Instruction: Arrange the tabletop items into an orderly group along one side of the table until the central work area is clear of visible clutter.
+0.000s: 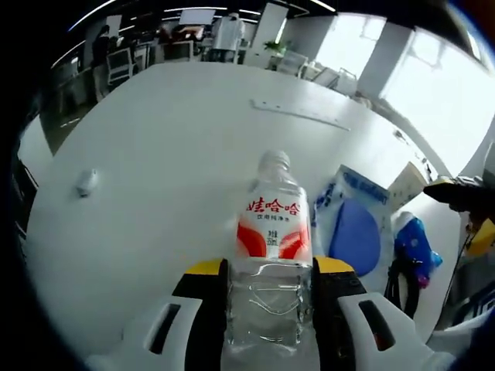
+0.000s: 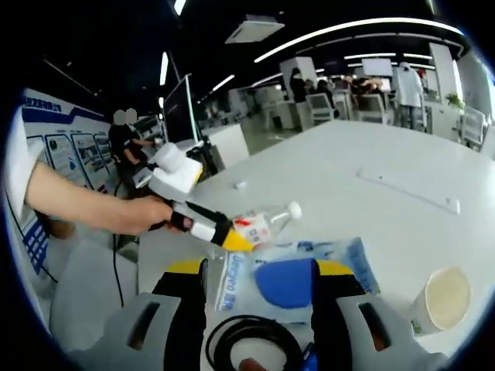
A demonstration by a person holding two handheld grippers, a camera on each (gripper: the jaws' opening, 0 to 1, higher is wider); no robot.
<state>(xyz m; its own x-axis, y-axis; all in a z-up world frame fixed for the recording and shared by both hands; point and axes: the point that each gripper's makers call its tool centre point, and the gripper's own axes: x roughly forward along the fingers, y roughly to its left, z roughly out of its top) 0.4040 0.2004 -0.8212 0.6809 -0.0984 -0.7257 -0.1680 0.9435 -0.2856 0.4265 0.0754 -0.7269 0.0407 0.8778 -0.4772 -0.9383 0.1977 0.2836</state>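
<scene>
At the bottom centre of the left gripper view, the left hand-held gripper (image 1: 269, 309) clamps its jaws on a clear plastic water bottle with a red-and-white label (image 1: 271, 232), its cap pointing up the frame over the white surface (image 1: 170, 154). In the right gripper view the right hand-held gripper (image 2: 259, 301) stands wide with nothing between its jaws — beyond them lies a clear plastic pouch with a blue oval pad (image 2: 290, 278), a paper cup (image 2: 442, 300) at lower right
</scene>
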